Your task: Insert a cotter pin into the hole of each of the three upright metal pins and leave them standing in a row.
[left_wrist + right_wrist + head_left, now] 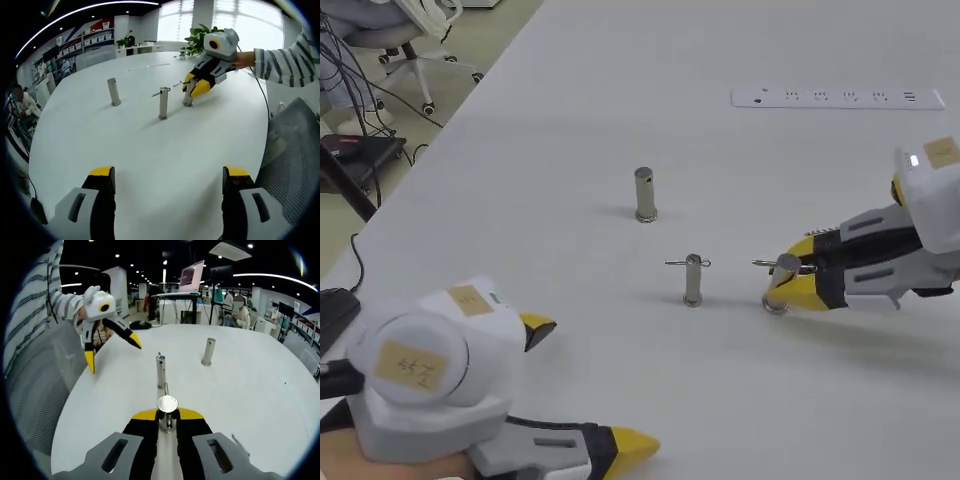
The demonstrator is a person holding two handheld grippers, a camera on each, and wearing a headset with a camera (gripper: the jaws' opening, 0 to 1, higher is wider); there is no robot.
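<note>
**Clamped pin could topple on release; one pin has no cotter**

The left gripper (587, 383) sits low at the near side of the table (570, 120), its jaws spread wide and holding nothing. Farther back stands the bare metal pin (644, 193), with no cotter in its hole. The middle metal pin (693, 280) is upright with a cotter pin (686, 263) through it. Just beside it, the right gripper (788, 272) has its jaws pinching the third metal pin (776, 303), which stands on the table. The second cotter pin (765, 264) juts from its top and may be only partly seated. If the jaws open unevenly or drag sideways, this pin could tip into its neighbour, or its cotter could slide out.
</note>
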